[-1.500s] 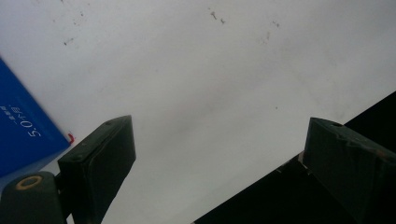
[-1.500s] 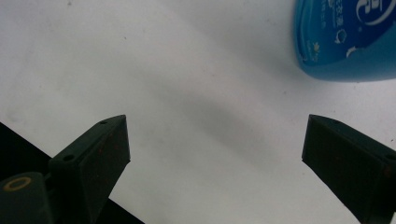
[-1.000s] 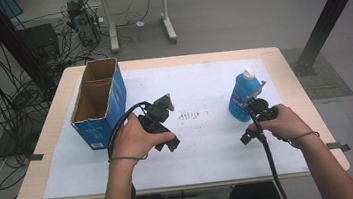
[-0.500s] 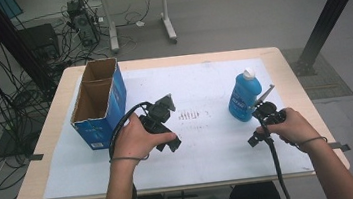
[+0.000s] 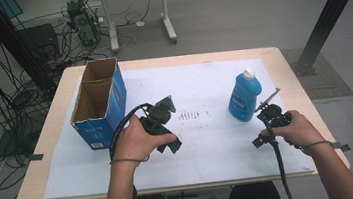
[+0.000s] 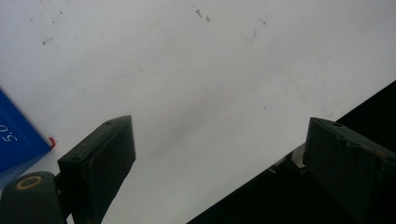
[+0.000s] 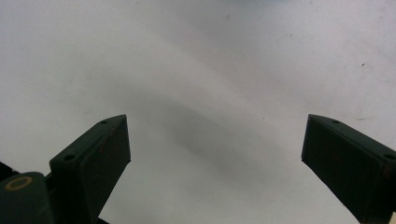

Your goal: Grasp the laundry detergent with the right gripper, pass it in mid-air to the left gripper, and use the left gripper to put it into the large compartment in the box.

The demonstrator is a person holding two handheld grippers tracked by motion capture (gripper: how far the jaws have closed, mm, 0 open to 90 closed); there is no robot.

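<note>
**Ana:** High view first: where is the blue bottle (image 5: 245,99)?

**Ben:** Right of centre in the frame, upright on the white sheet (image 5: 210,146), white cap on top. The right gripper (image 5: 268,110) sits just below and right of it, close beside the base; I cannot tell whether they touch.

**Ana:** Is that gripper holding it?

**Ben:** No. In the right gripper view the two black jaws stand wide apart, with nothing but bare white sheet between them.

**Ana:** And the left gripper (image 5: 165,106)?

**Ben:** Centre-left of the high view, in the person's left hand (image 5: 136,142), well apart from the bottle. In the left gripper view its jaws are also spread wide and empty over the sheet, with a blue corner at the left edge of that picture.

**Ana:** That corner is the box?

**Ben:** It looks so. The open blue cardboard box (image 5: 98,103) stands at the upper left of the sheet in the high view, just left of that gripper.
</note>
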